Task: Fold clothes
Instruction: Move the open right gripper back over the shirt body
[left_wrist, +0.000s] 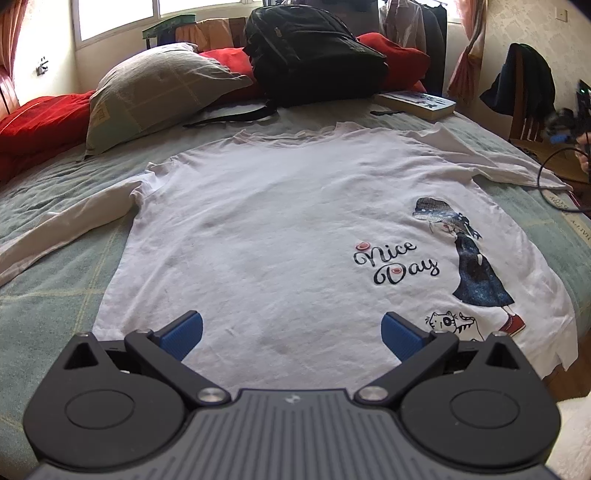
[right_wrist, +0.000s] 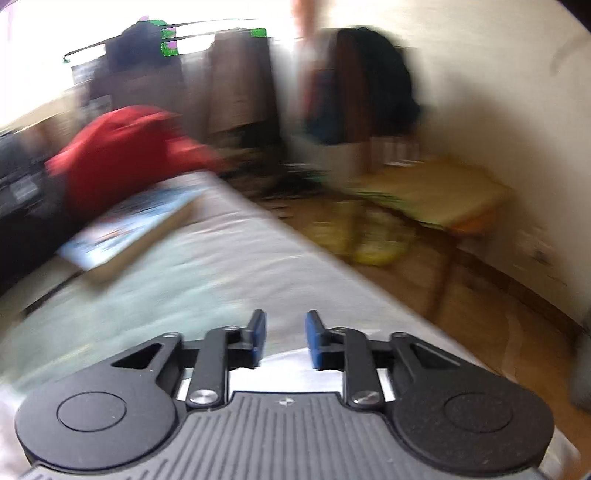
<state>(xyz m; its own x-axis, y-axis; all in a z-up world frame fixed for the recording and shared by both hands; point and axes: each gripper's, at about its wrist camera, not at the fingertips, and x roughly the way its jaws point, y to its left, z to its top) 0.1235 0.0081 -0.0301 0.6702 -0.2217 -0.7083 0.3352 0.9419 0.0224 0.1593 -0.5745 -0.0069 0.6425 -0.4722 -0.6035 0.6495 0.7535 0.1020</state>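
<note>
Shirt (left_wrist: 280, 229): white, long-sleeved, spread flat face-up on the bed (left_wrist: 55, 295), collar toward 12 o'clock, hem nearest the left claw (left_wrist: 291, 334).

Left claw: jaws spread wide, nothing between them, blue pads (left_wrist: 184, 334) poised over the shirt's hem area.

Print (left_wrist: 436, 266): "Nice Day" lettering with a figure in a hat and a small cat, at 3 o'clock on the shirt front.

Sleeves: one runs out toward 9 o'clock across the bed, the other toward 2 o'clock.

Right claw (right_wrist: 284, 338): jaws narrowly parted, nothing between them; view heavily blurred. Pale cloth lies below it, too smeared to identify. It also shows at 3 o'clock in the left view's edge, with a trailing cable (left_wrist: 550, 173).

Book (left_wrist: 415, 103): on the bed past the collar at 1 o'clock.

Backpack (left_wrist: 314, 55): black, at 12 o'clock.

Pillow (left_wrist: 155, 92): grey, at 10 o'clock.

Red bedding (left_wrist: 40, 122): along the far side, 9 to 1 o'clock.

Chair (left_wrist: 528, 110): beside the bed at 2 o'clock, draped with dark clothing.
</note>
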